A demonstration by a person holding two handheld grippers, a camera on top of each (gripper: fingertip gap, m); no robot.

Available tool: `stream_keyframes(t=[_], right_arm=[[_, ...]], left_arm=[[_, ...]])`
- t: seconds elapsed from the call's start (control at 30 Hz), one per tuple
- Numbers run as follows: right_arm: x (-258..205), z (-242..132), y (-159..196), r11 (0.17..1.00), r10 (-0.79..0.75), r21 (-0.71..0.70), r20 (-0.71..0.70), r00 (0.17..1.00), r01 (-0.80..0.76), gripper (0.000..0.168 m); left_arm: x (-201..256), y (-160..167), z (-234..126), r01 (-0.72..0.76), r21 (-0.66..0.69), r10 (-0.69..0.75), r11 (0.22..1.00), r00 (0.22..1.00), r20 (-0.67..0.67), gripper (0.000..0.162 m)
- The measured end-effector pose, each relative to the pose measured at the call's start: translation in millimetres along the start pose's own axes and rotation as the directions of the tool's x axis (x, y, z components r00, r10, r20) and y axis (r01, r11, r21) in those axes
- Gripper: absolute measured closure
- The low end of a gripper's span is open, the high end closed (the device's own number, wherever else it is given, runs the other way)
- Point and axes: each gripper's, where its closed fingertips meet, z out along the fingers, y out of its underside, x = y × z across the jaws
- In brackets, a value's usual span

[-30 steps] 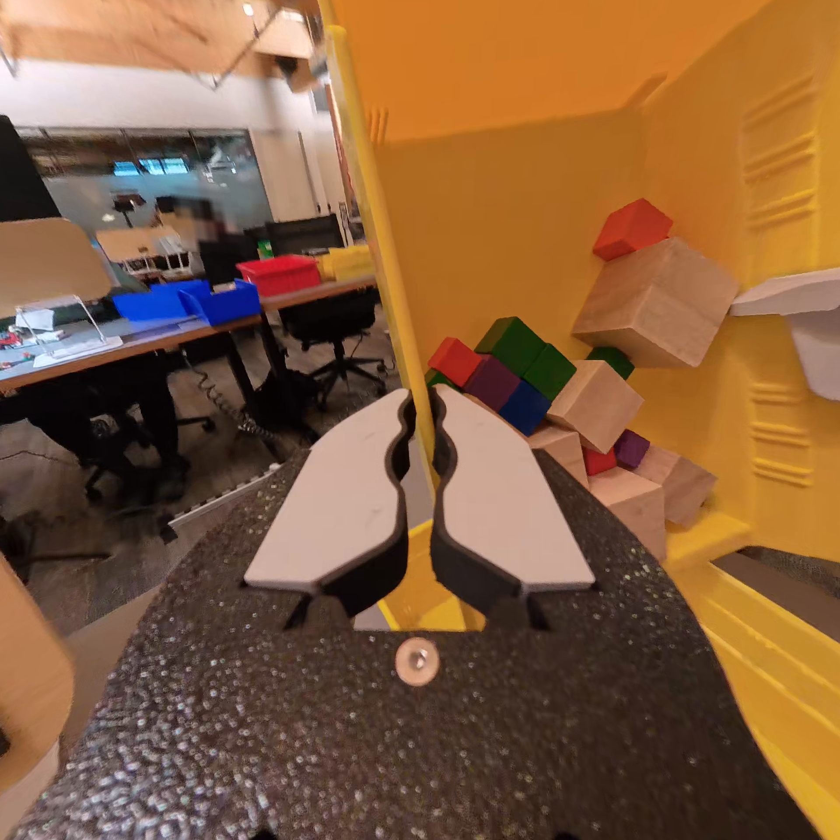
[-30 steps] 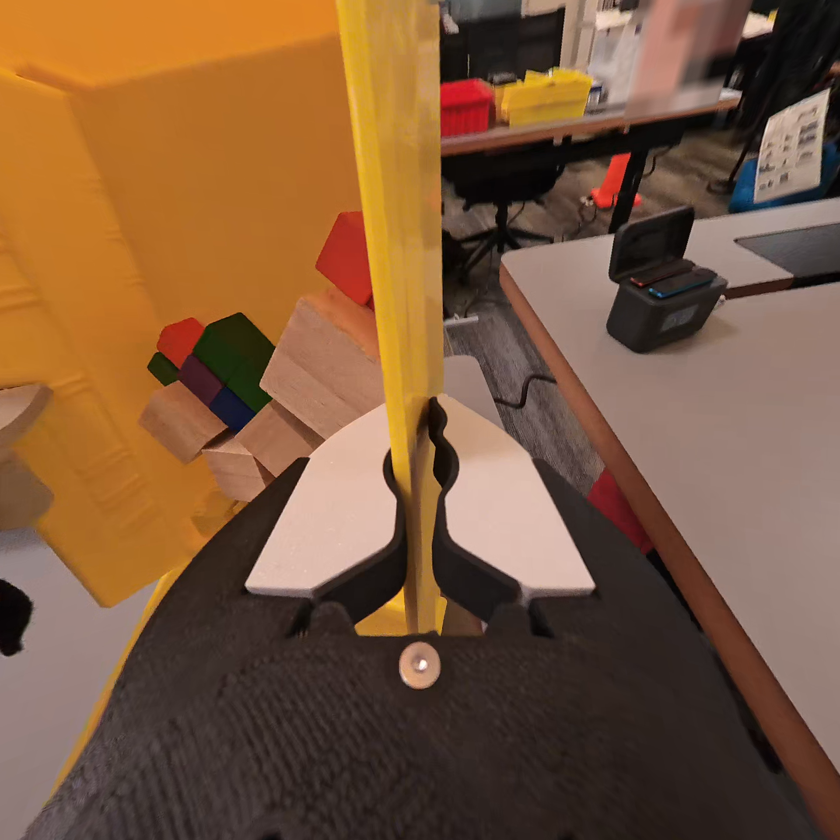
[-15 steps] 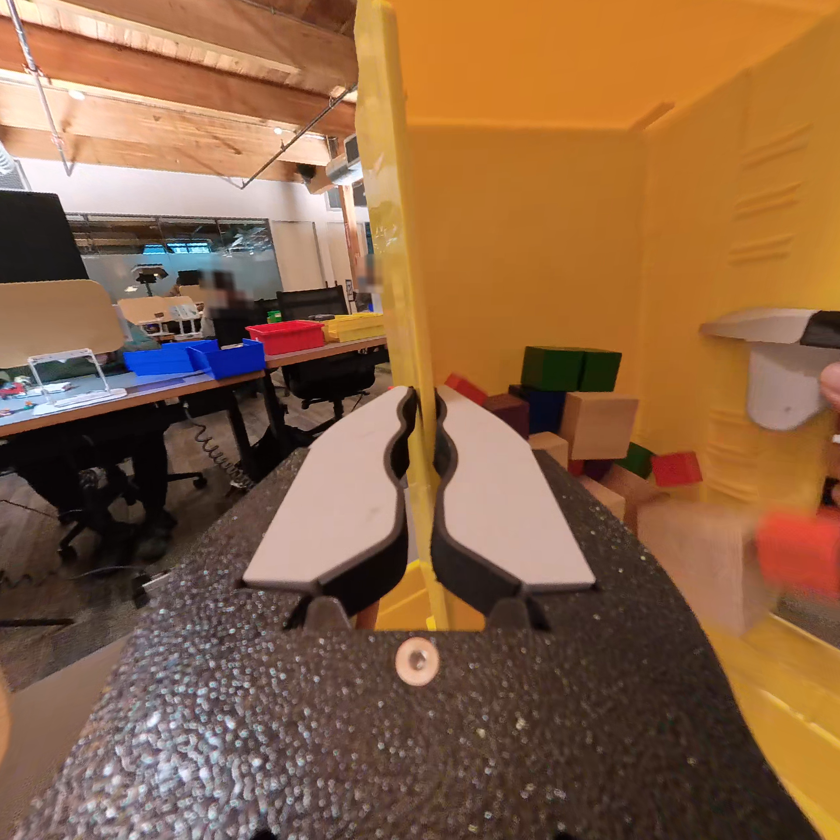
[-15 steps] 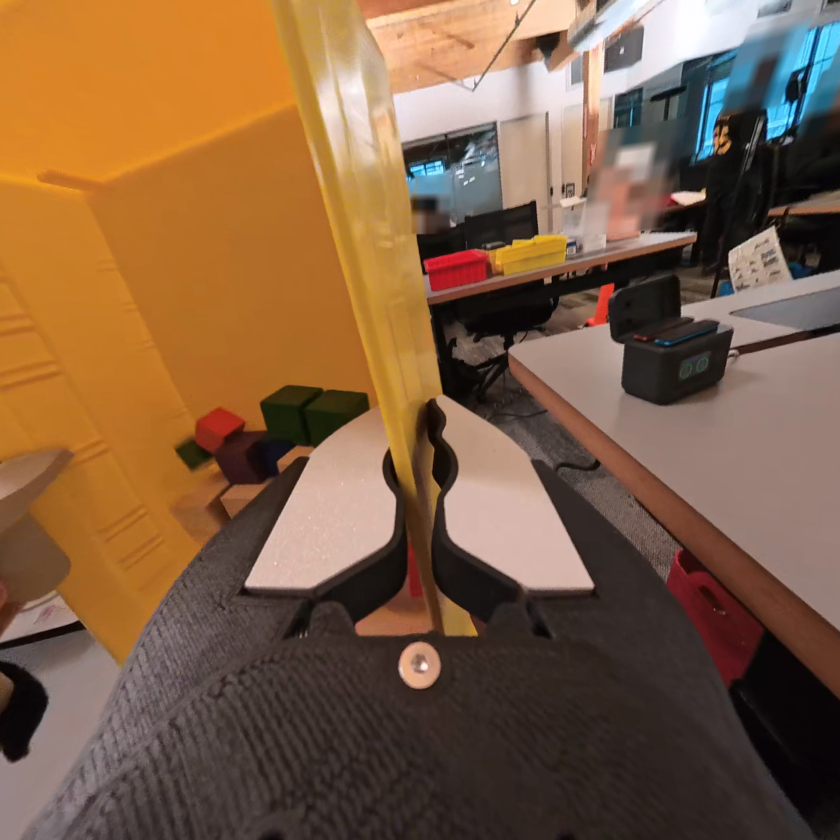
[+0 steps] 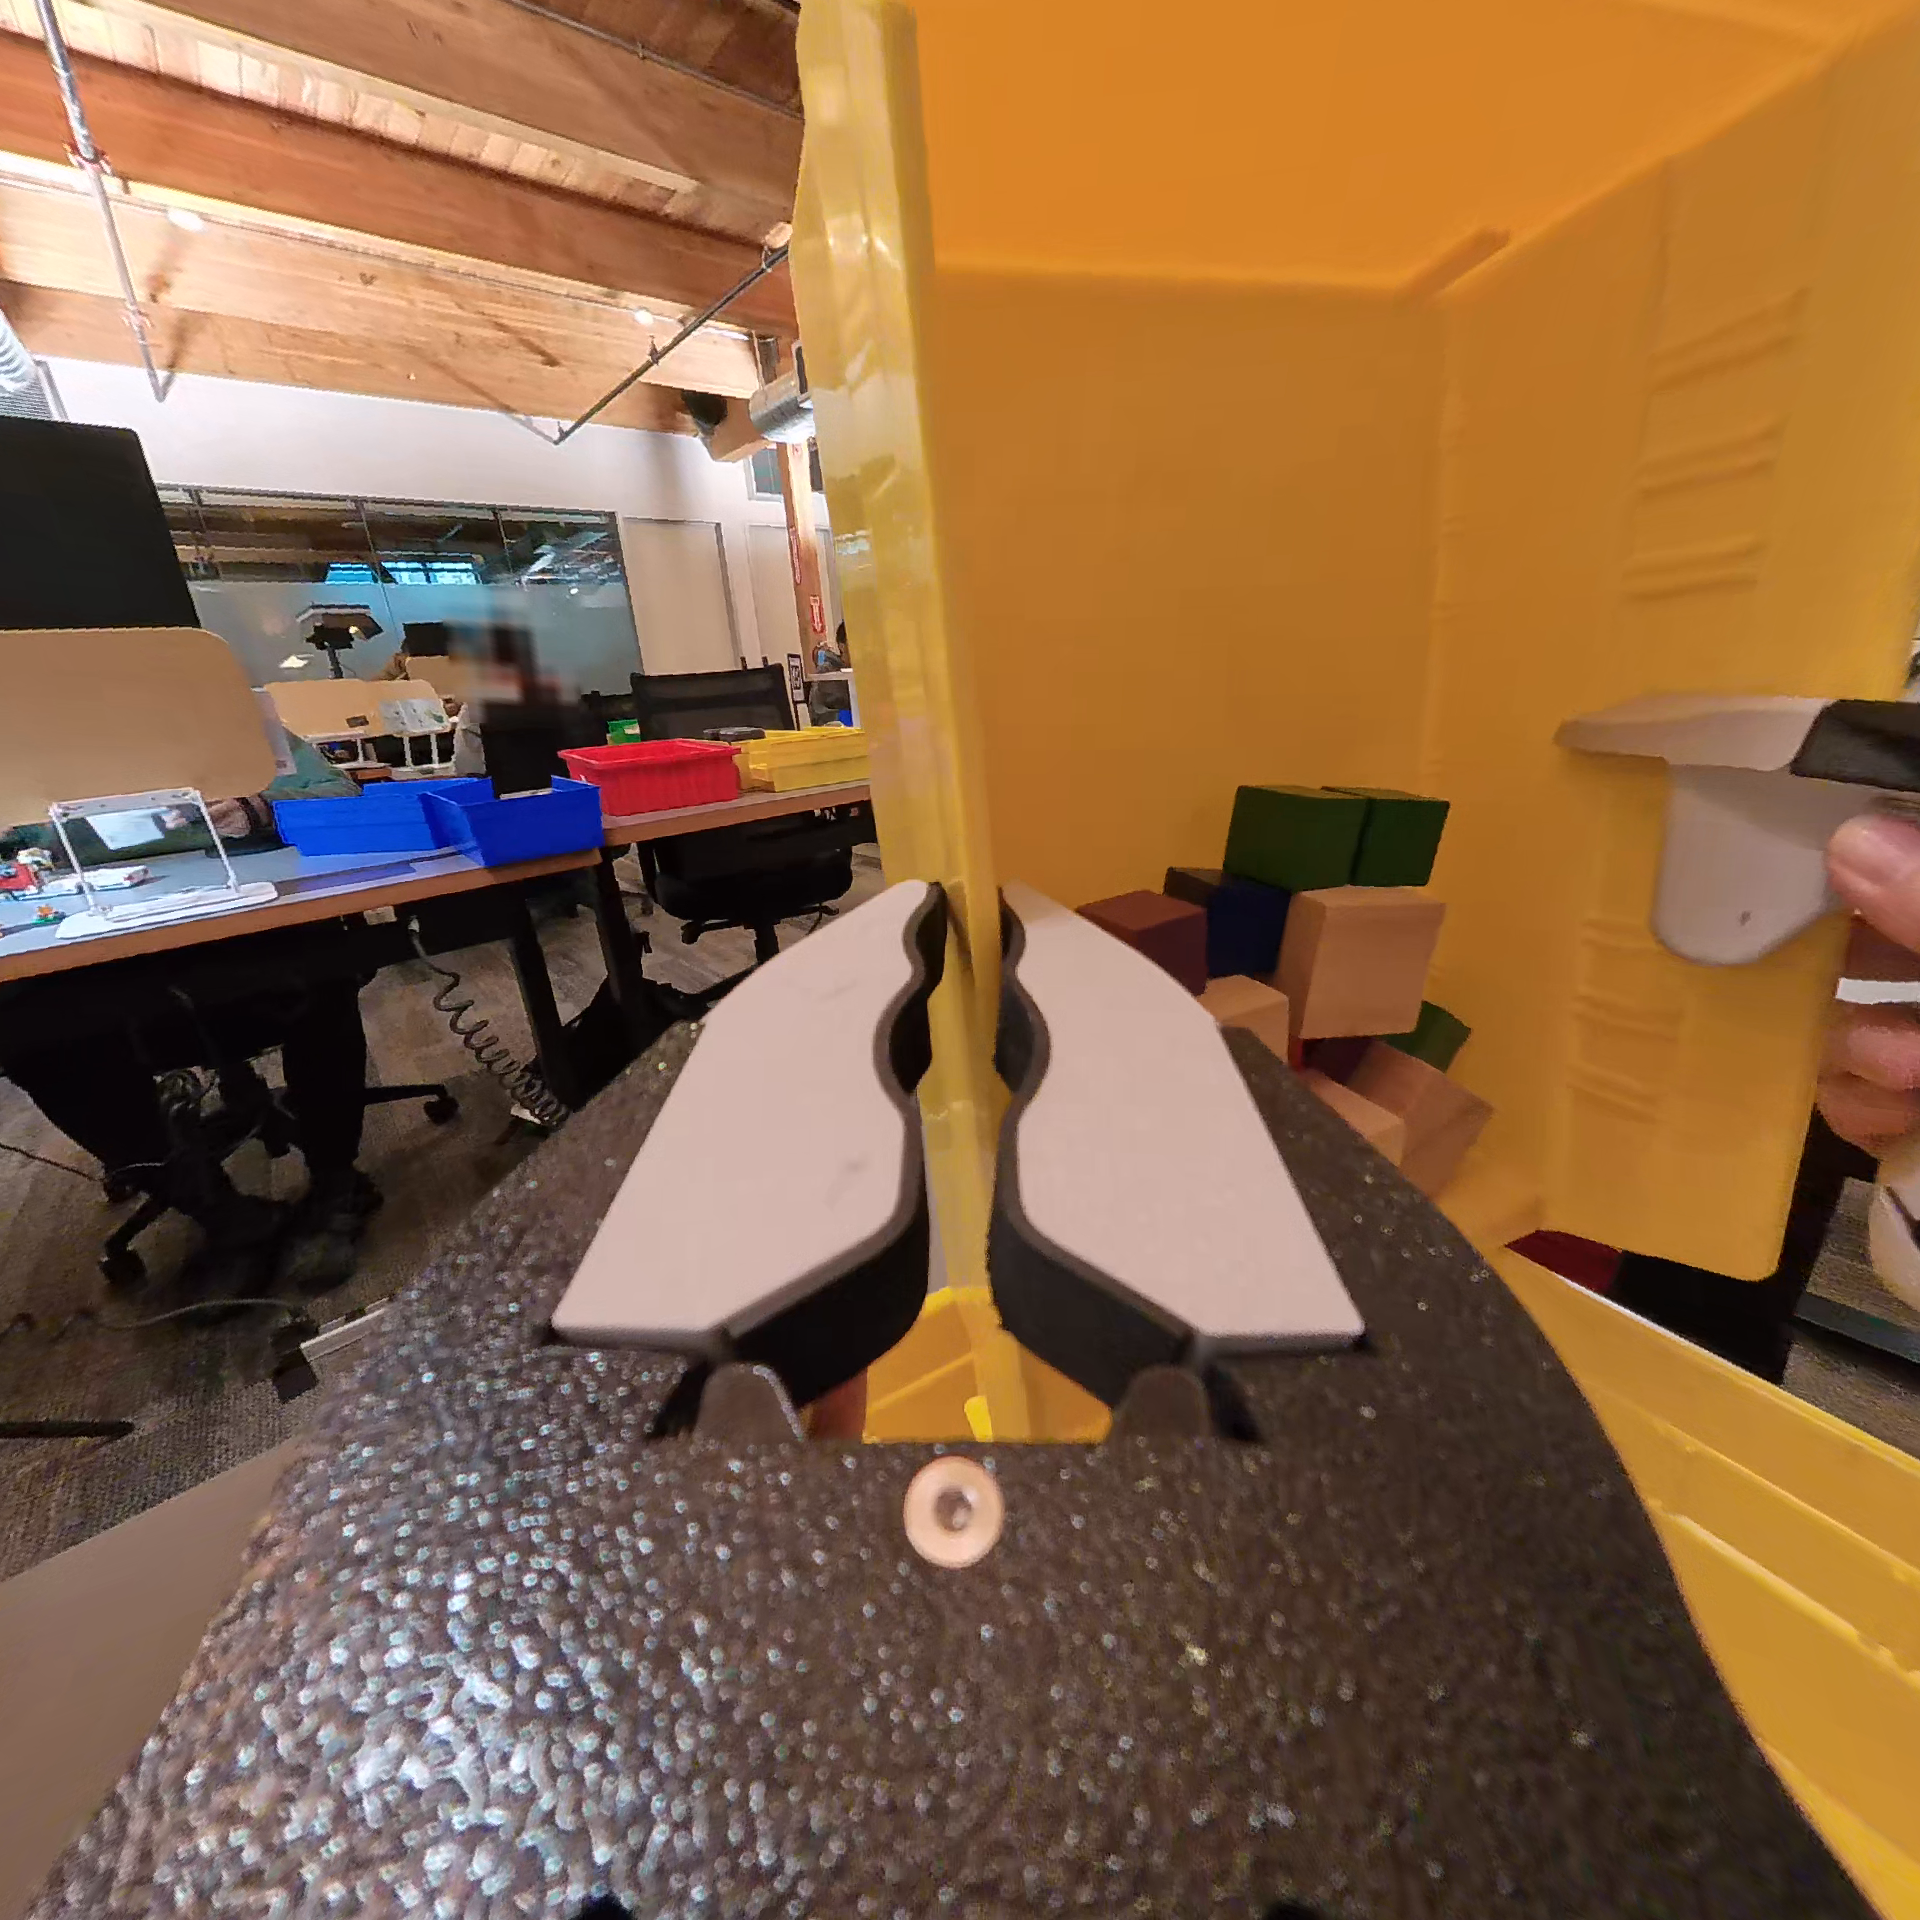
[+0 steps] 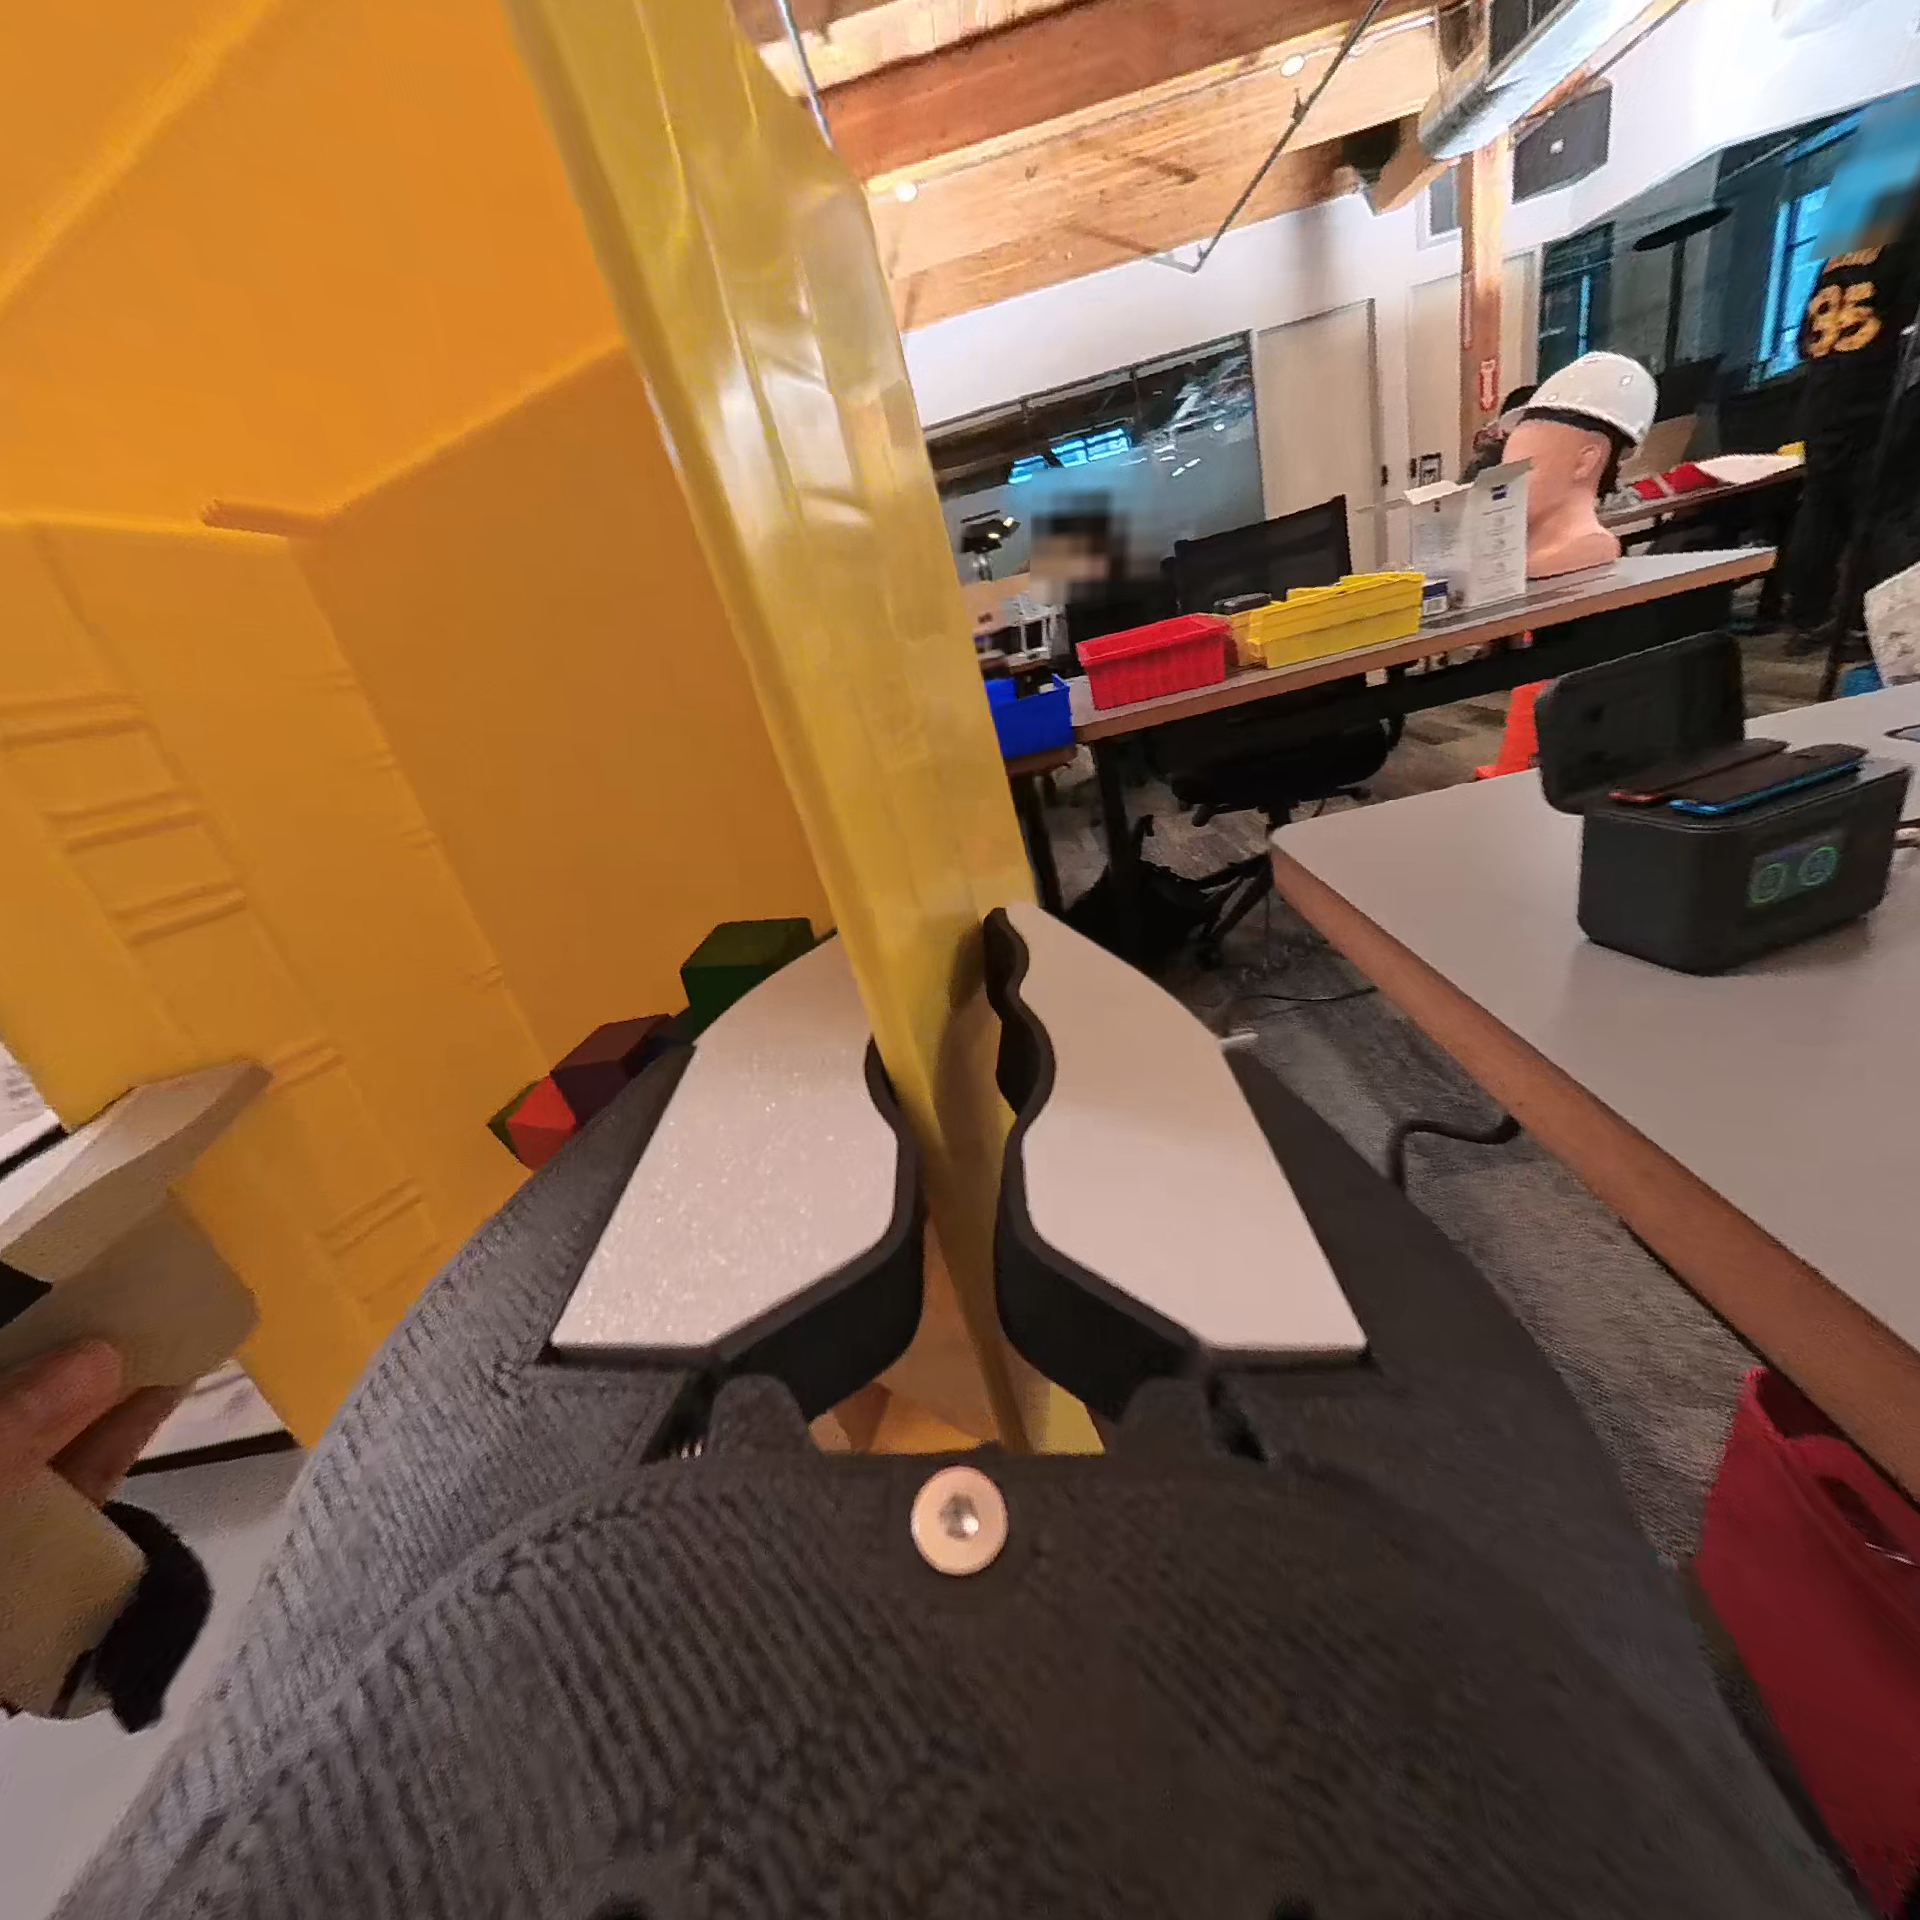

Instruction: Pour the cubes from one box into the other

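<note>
I hold a yellow box (image 5: 1195, 623) in the air, tipped on its side, one gripper on each side wall. My left gripper (image 5: 971, 914) is shut on its left wall. My right gripper (image 6: 966, 935) is shut on the opposite wall, and one of its fingers (image 5: 1714, 831) shows at the far right of the left wrist view. Several wooden and coloured cubes (image 5: 1330, 935) lie piled in the box's far corner, and some show in the right wrist view (image 6: 727, 966). The rim of a second yellow box (image 5: 1766, 1538) lies below at the right.
A grey table (image 6: 1662, 1091) with a dark case (image 6: 1745, 862) stands to the right, with a red bin (image 6: 1818, 1610) under its edge. Desks with blue, red and yellow bins (image 5: 644, 774), office chairs and people are in the background.
Both grippers have swung the box upward, so the views now look level across the room. A large wooden cube and a red cube slid out of the box, and the pile inside has shifted.
</note>
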Motion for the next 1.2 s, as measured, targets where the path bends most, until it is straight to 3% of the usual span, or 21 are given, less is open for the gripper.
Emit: stream_keyframes(t=[0.17, 0.27, 0.47, 0.57, 0.93, 1.2], right_arm=[[-3.0, -1.0, -3.2, 1.0, -0.013, -0.003, 0.034, 0.999, 0.013, 0.158], [1.5, -4.3, -13.1, 0.998, 0.033, 0.055, 0.015, 0.999, -0.034, 0.157], [-5.8, -14.6, -26.9, 0.991, -0.024, 0.133, 0.026, 0.999, 0.021, 0.157], [-10.0, -19.5, -37.3, 0.976, -0.023, 0.215, 0.063, 0.998, 0.009, 0.157], [-5.6, -5.1, -17.5, 0.989, -0.028, 0.144, 0.062, 0.998, 0.019, 0.157], [-5.7, 0.2, -18.6, 0.987, -0.032, 0.159, 0.082, 0.996, 0.019, 0.157]], left_arm=[[1.5, -4.7, -4.7, -0.001, 0.025, 0.002, 1.0, 1.0, -0.009, 0.154], [9.3, -1.3, -3.2, 0.004, 0.022, -0.003, 1.0, 0.999, -0.038, 0.153], [12.0, -8.1, -5.9, 0.053, 0.06, -0.05, 0.997, 0.998, -0.049, 0.153], [15.9, -21.1, -12.5, 0.053, 0.135, -0.043, 0.989, 0.996, -0.075, 0.152], [8.0, 3.3, -5.3, 0.03, 0.04, -0.028, 0.999, 0.999, -0.045, 0.152], [6.8, 3.7, -3.6, -0.013, 0.034, 0.014, 0.999, 0.999, -0.052, 0.151]])
